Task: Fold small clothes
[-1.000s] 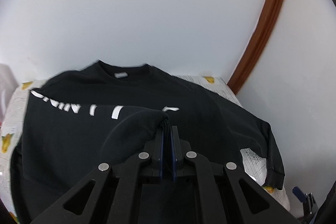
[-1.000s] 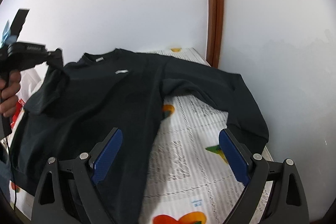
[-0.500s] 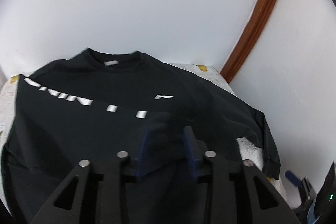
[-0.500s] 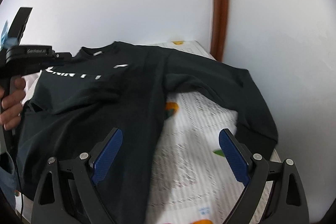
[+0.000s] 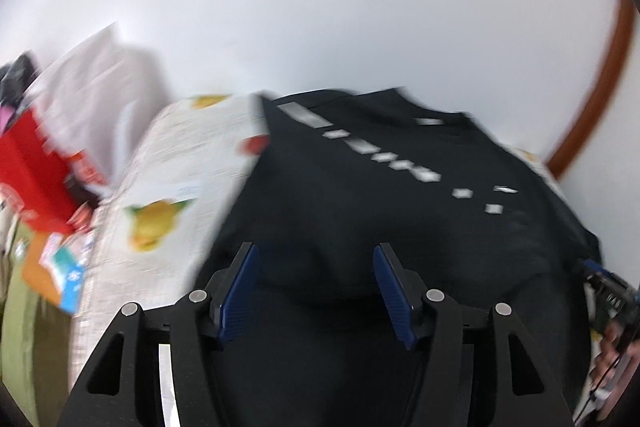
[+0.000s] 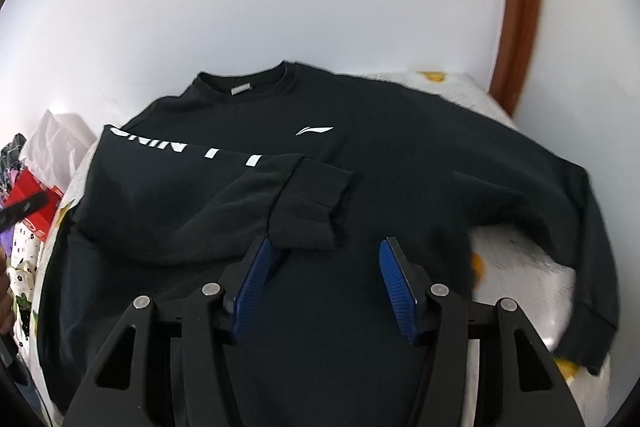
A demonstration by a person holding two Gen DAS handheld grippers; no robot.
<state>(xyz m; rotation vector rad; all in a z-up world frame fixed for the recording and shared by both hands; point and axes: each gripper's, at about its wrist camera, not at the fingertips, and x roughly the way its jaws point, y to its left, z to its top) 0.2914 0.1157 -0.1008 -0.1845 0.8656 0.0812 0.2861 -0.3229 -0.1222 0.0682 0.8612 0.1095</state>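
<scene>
A black sweatshirt (image 6: 360, 187) with white lettering lies front up on a printed cloth. Its left sleeve (image 6: 224, 195) is folded across the chest, cuff (image 6: 316, 203) near the middle. Its right sleeve (image 6: 560, 211) lies spread out to the right. My right gripper (image 6: 324, 279) is open and empty just above the sweatshirt's lower front, its left pad close to the cuff. My left gripper (image 5: 316, 287) is open and empty over the blurred sweatshirt (image 5: 400, 219).
The printed cloth (image 5: 180, 179) covers the surface, with fruit pictures. A red box (image 5: 32, 179), white bags (image 5: 92, 95) and packets lie off the left side. White walls stand close behind, with a brown frame (image 6: 520, 7) at the right corner.
My left gripper opened, let go of the left sleeve and swung away to the left. The sleeve now lies across the chest. My right gripper moved left over the sweatshirt's front.
</scene>
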